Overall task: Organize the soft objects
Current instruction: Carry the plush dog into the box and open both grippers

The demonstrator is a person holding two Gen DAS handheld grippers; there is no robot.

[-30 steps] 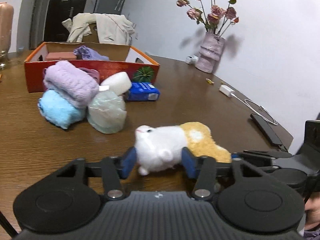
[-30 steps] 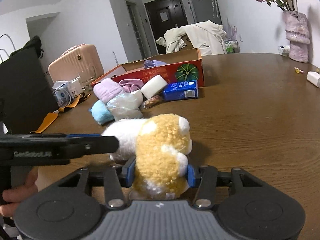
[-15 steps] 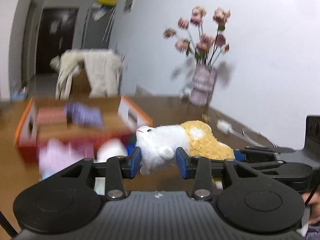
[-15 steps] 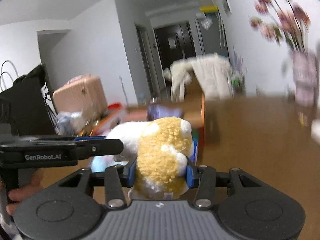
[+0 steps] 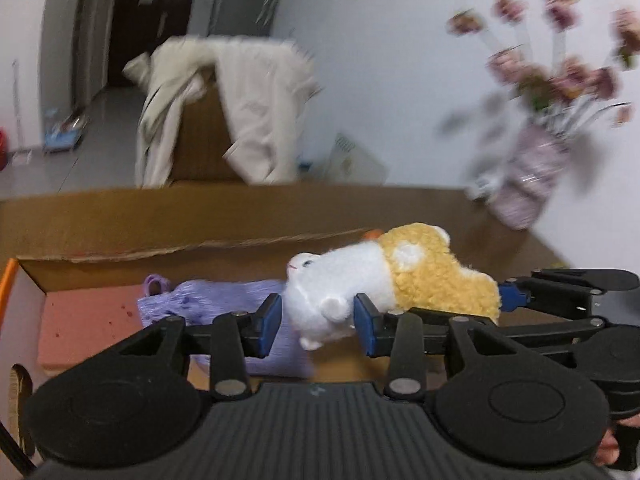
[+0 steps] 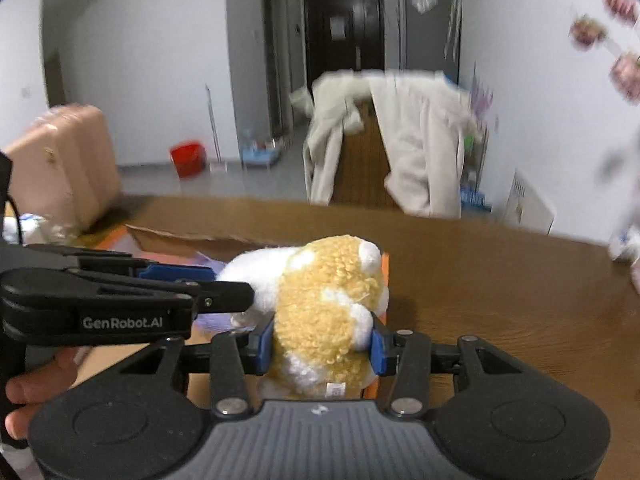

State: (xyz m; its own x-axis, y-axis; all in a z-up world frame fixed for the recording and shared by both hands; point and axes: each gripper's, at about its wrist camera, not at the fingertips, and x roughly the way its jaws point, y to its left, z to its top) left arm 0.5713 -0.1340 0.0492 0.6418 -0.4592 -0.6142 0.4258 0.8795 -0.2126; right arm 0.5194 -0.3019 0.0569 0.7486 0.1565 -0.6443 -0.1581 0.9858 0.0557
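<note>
**A:** What are the claws doing?

**B:** Both pinch one plush toy [image 5: 360, 292]. The left claw [image 5: 318, 320] has its blue pads pressed into the white head end. The right claw [image 6: 322, 342] squeezes the yellow, curly body end, pads sunk into the fur. Neither is spread; each is clamped on the toy.

**A:** Why two claws for one toy?

**B:** Likely because it is floppy. Held at both ends it lies level between them and cannot sag or swing.

**A:** Where is the toy?

**B:** In the air, above the open cardboard box [image 5: 120, 248], near the box's orange-edged right side. It touches nothing but the pads.

**A:** What is in the box?

**B:** A lilac knitted cloth [image 5: 208, 300] lies on a pink item [image 5: 84, 320] on the box floor, just below and left of the toy's head.

**A:** And around the box?

**B:** The box sits on a brown wooden tabletop [image 6: 500, 280]. A vase of pink flowers [image 5: 532, 176] stands at its far right, well apart. The background is motion-blurred.
</note>
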